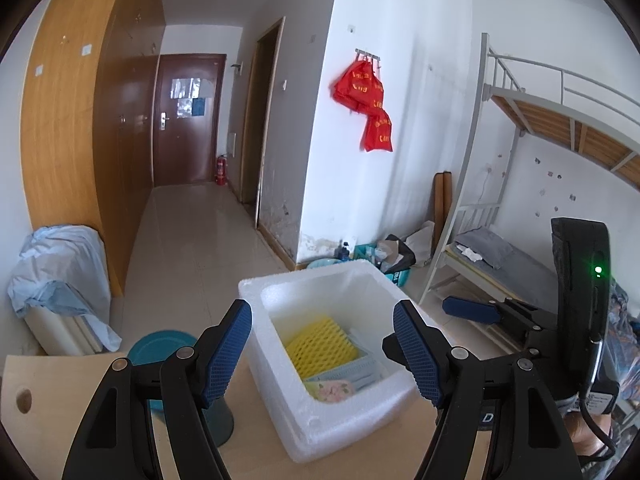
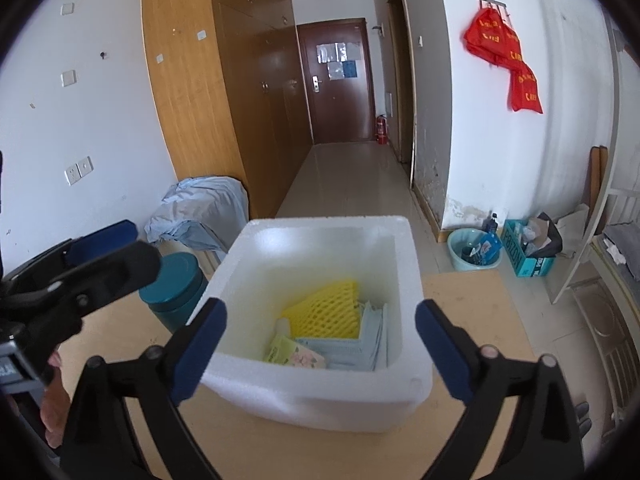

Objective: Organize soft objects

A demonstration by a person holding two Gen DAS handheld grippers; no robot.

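Both grippers empty (fingers apart) over foam box (image 2: 404,240) holding yellow net (image 2: 324,312).

Foam, mesh, wood and rubber-like pads.
White box (image 2: 320,396) of grainy matt foam; inside, yellow foam net (image 2: 324,314) and pale blue thin packets (image 2: 360,350). Table (image 2: 472,308) of smooth light wood, matt. Gripper fingers (image 1: 226,354) of black plastic with blue ribbed pads. Teal jar (image 2: 172,288), smooth plastic.
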